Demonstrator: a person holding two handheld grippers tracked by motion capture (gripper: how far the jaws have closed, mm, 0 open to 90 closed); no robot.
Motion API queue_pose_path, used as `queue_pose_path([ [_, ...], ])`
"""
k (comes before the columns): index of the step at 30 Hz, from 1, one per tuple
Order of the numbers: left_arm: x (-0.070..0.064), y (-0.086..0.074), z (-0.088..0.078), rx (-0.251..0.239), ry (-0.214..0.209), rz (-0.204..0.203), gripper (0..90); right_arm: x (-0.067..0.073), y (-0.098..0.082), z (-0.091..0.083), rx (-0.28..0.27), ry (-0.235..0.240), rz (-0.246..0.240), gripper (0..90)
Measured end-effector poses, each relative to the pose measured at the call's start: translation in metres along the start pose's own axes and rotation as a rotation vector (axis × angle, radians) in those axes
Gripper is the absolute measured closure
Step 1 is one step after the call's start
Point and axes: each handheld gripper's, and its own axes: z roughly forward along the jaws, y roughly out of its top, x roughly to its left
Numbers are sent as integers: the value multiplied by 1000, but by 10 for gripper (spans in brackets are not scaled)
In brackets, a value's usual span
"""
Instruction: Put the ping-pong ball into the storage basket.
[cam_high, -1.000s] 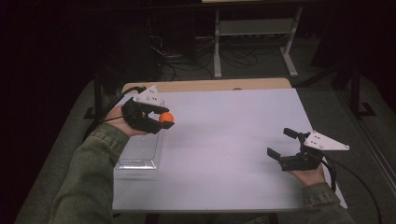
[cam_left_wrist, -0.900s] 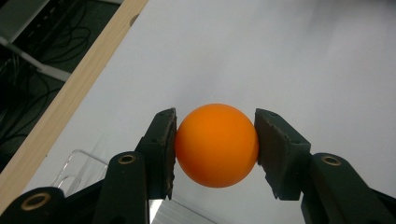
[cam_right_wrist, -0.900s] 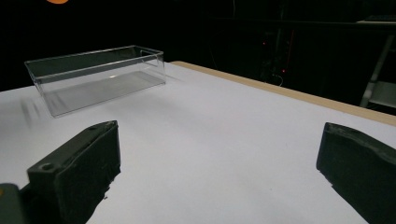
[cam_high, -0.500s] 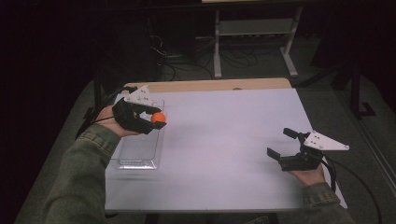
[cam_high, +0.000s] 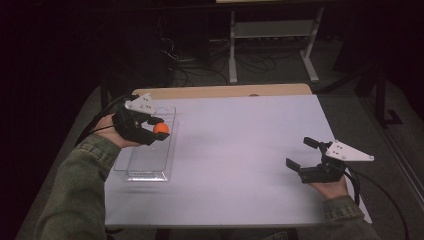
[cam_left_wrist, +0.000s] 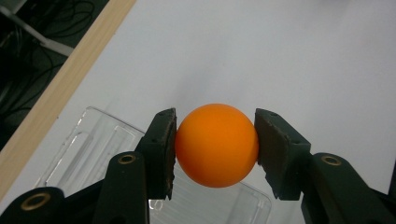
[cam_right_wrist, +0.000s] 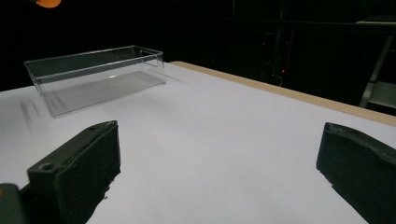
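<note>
Left gripper view: pads (cam_left_wrist: 164, 149) pinching orange ball (cam_left_wrist: 216, 144).

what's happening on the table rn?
A person works with a gripper in each hand. The left gripper has its fingers shut on an orange ball and holds it over the far end of a clear plastic bin at the table's left side. The right gripper sits open, holding nothing, near the right edge.
</note>
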Motion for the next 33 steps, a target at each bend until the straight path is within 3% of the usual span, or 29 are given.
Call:
queue_pose_path([
  [15,6,-12,-2,46,0,-21,505,1,0,1,10,1,-7,0],
  [33,11,-23,6,156,10,-17,505,0,-1,0,16,-3,-8,0],
])
